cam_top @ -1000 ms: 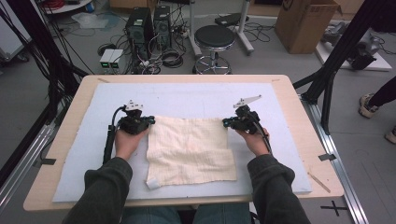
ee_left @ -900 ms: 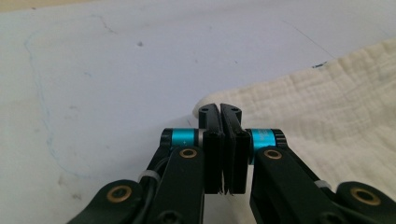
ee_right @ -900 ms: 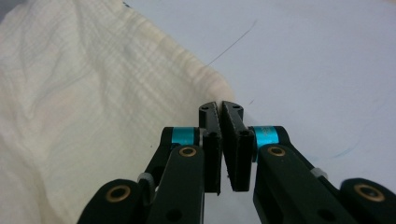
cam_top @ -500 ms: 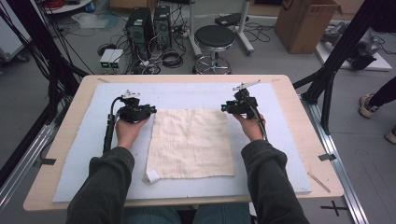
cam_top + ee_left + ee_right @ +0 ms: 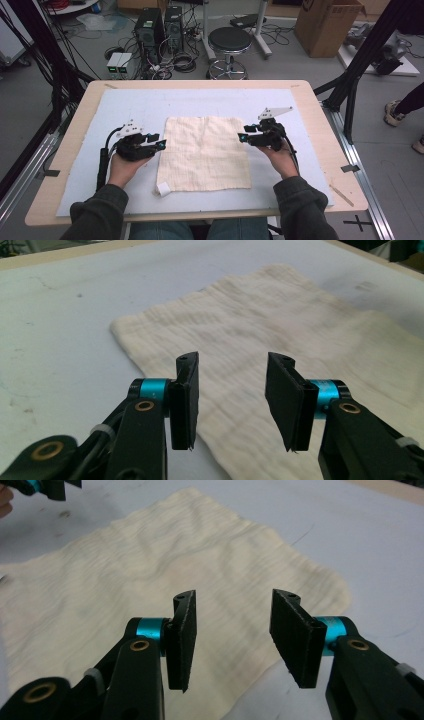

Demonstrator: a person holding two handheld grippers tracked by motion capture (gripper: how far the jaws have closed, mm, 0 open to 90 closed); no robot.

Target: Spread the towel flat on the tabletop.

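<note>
A cream cloth [image 5: 206, 152] lies flat and spread out on the pale blue mat [image 5: 150, 105] that covers the wooden surface [image 5: 320, 125]. The cloth is near the middle of the mat, a bit closer to the person than to the far side. A small white tag [image 5: 163, 188] sticks out just past the cloth's near left corner.

The left hand-held gripper [image 5: 161, 144] is at the left edge of the cloth, about halfway along that edge. Its jaws are spread apart and there is nothing between them. In the left gripper view the left hand-held gripper [image 5: 234, 399] sits above the cloth [image 5: 280, 325], with the cloth's edge under the left jaw. I cannot tell if the jaws touch the cloth.

The right hand-held gripper [image 5: 242, 137] is at the right edge of the cloth, up toward the far corner. Its jaws are spread apart too and hold nothing. In the right gripper view the right hand-held gripper [image 5: 232, 640] points across the cloth [image 5: 150, 565], and the cloth's edge runs under the gap between the jaws.

Both grippers point in toward the cloth from its two sides. Each one is held in a hand, and dark green sleeves [image 5: 95, 215] come up from the near side of the surface
</note>
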